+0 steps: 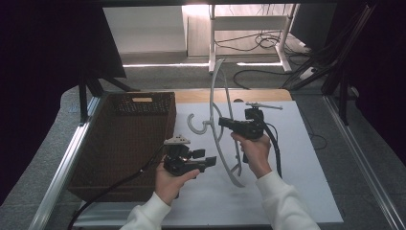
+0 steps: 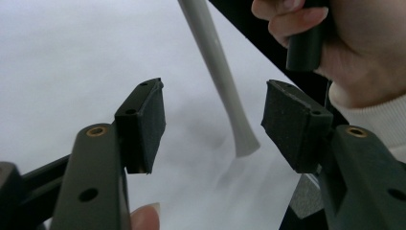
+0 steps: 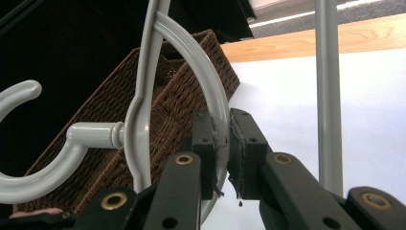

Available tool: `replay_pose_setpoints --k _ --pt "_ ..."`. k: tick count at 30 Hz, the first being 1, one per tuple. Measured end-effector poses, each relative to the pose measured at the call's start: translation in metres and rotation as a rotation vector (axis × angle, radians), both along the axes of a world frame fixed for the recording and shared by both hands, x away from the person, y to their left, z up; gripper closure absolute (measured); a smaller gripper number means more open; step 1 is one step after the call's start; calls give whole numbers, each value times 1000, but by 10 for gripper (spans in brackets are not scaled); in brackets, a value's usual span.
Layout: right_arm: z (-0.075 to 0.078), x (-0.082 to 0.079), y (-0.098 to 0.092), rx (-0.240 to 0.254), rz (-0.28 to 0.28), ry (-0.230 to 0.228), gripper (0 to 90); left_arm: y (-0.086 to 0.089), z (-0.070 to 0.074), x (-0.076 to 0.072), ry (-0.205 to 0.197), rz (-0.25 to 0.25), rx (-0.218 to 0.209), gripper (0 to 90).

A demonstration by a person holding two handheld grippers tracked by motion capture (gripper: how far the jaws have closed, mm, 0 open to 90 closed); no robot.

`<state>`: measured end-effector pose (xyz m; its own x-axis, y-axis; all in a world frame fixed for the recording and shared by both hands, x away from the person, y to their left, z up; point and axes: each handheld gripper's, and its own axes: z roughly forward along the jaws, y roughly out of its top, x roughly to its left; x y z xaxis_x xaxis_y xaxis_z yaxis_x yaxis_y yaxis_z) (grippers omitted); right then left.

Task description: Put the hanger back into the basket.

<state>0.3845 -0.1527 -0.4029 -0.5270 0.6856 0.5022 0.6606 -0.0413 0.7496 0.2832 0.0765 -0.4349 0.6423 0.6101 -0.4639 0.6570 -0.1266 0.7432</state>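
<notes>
A pale grey plastic clothes hanger [image 1: 218, 100] is held up off the white table, its hook [image 1: 195, 125] pointing left toward the basket. My right gripper [image 1: 223, 121] is shut on the hanger's curved shoulder [image 3: 216, 103], close to the neck. In the right gripper view the hook [image 3: 28, 184] curls at the left and the straight bar [image 3: 328, 91] runs up the right side. My left gripper [image 1: 210, 161] is open and empty, low over the table beside the hanger's lower arm tip [image 2: 242, 139], which lies between and beyond its pads [image 2: 148, 122].
A brown wicker basket [image 1: 125, 143] stands on the left of the table with its inside dark. The white sheet [image 1: 297, 158] covers the table's middle and right. A strip of wooden tabletop [image 1: 191, 95] runs behind it. Cables and a white frame [image 1: 249, 28] lie on the floor beyond.
</notes>
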Motion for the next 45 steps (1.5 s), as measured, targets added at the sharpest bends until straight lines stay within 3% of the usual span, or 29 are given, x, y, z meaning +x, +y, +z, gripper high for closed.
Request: replay_pose_setpoints --k 5,9,16,21,23,32,36,38,39,45 --pt "-1 -2 2 14 -13 -3 817 -10 -5 8 14 11 -21 435" --pt "-1 -5 3 49 -20 -5 817 -14 -11 13 29 17 -64 519" --pt "-4 -6 3 103 -28 5 816 -16 -13 15 32 6 -113 745" --pt "-5 -5 2 131 -15 16 812 -12 -11 17 52 -23 -140 793" --pt "-5 -5 1 144 -7 18 811 -11 -9 17 43 -35 -138 818" --pt "-3 -7 1 157 18 -1 789 -4 -3 18 58 -86 -203 827" --pt "0 -7 -1 158 36 -37 681 1 3 20 60 -97 -236 829" --pt "1 -7 -1 161 40 -39 663 2 4 20 60 -97 -244 829" --pt "2 -7 -1 161 50 -44 586 3 5 21 61 -97 -250 829" --pt "7 -10 -9 133 60 -37 428 12 13 24 47 -85 -261 830"
